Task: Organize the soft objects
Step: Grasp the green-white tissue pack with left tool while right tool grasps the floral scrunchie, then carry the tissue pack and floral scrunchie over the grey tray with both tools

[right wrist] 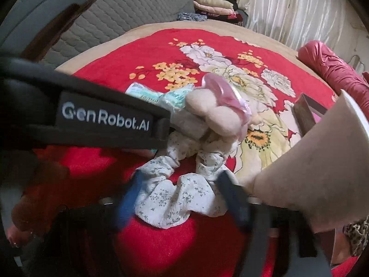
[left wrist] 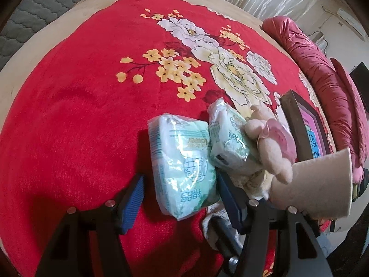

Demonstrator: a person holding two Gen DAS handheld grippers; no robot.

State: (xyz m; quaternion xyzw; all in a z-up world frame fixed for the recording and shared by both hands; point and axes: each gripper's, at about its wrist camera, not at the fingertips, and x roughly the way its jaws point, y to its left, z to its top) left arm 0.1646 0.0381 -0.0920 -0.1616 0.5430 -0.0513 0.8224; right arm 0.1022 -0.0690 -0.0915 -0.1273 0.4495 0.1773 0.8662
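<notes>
A green-and-white tissue pack (left wrist: 182, 161) lies on the red flowered blanket (left wrist: 80, 115) between the blue pads of my left gripper (left wrist: 181, 196). The gripper is open, with a gap at the left pad. A second tissue pack (left wrist: 230, 143) leans beside it, against a cream plush toy (left wrist: 272, 147) with a pink bow. In the right wrist view my right gripper (right wrist: 180, 198) has its pads against both sides of a white floral scrunchie (right wrist: 175, 196). The plush toy (right wrist: 221, 113) lies just beyond, and the left gripper's black body (right wrist: 103, 117) crosses the left side.
A beige box (right wrist: 322, 161) stands at the right, close to the right gripper's finger. Behind it lies a dark framed picture (left wrist: 306, 129). A pink bolster (left wrist: 322, 73) runs along the bed's right edge. Folded clothes (right wrist: 212, 7) are stacked beyond the bed.
</notes>
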